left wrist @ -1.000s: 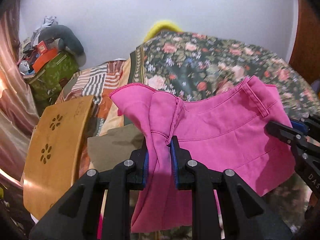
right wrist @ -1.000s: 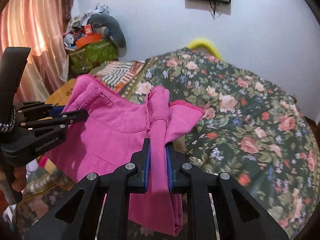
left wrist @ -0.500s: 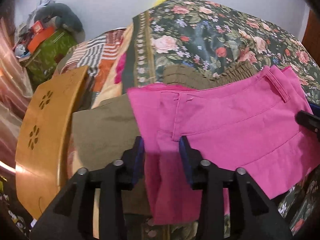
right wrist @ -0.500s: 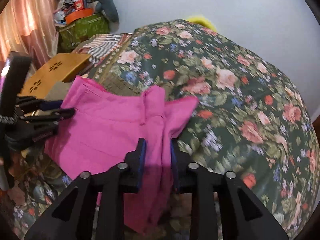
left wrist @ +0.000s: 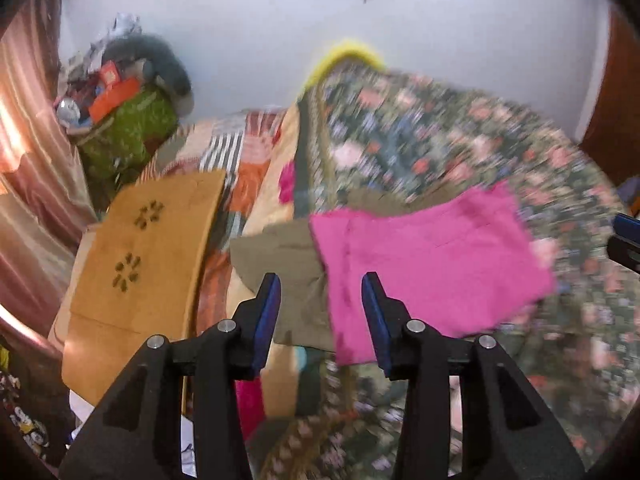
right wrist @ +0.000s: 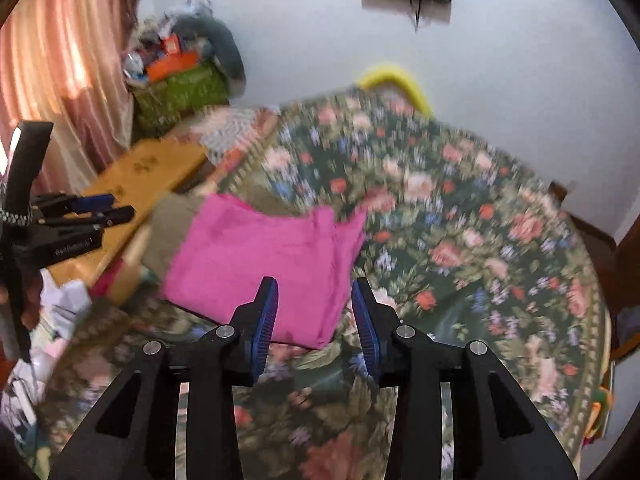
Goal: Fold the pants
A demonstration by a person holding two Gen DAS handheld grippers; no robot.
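Note:
The pink pants [left wrist: 432, 264] lie folded flat on the floral bedspread [left wrist: 460, 140], partly on top of an olive garment [left wrist: 280, 252]. My left gripper [left wrist: 322, 292] hangs above their left edge, open, with nothing pressed between its blue pads. In the right wrist view the pants [right wrist: 260, 264] lie in front of my right gripper [right wrist: 315, 294], whose jaws are opening above the right edge, clear of the cloth. The left gripper [right wrist: 86, 214] shows at the left of that view, and the right gripper's tip [left wrist: 626, 236] at the right edge of the left wrist view. Both views are blurred.
A wooden board [left wrist: 148, 256] with flower cut-outs lies left of the garments, beside a striped blanket [left wrist: 232, 148]. A green bag [left wrist: 128, 128] piled with clutter stands in the back left corner by a pink curtain [right wrist: 60, 60]. A yellow cushion [right wrist: 396, 80] sits at the bed's far end.
Both grippers let go of the pink pants, which dropped flat onto the bed. The grippers rose and drew back from the cloth, jaws now apart.

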